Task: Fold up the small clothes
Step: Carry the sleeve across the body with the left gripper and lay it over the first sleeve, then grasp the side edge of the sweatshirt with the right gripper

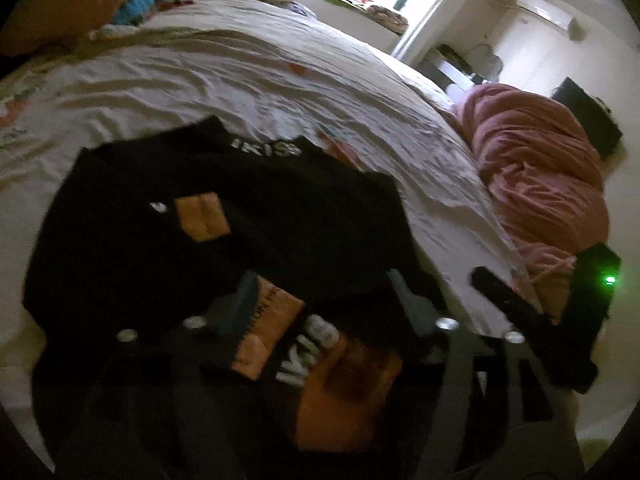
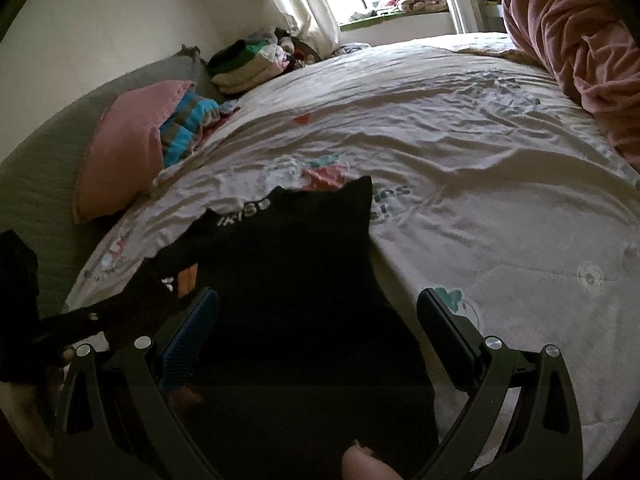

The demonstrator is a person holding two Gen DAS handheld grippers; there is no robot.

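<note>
Bed (image 2: 460,152) fills both views, its pale printed sheet rumpled. Pink blanket (image 1: 540,184) bunched at the far right edge, pink pillow (image 2: 120,152) and a stack of folded clothes (image 2: 248,64) far left by the wall.

The task's thing: black garment (image 1: 240,220) with orange patches and white lettering, lying on the near part of the sheet, right under both your grippers. It looks partly doubled over, the near section lapped on the rest; exact layers hard to tell, dark and blurred.

Left gripper (image 1: 320,304): jaws spread, over the garment's near orange patch, nothing pinched. Right gripper (image 2: 316,316): jaws spread wide, black cloth running between them but pads not pressing it. A fingertip (image 2: 368,464) shows at the near edge of the right wrist view.

Step, as a judgement: between folds, cloth let go and lying slack. Next move calls for picking a fresh edge or corner, closing on a single layer cleanly, then carrying it across without dragging the lower layer out of line.
</note>
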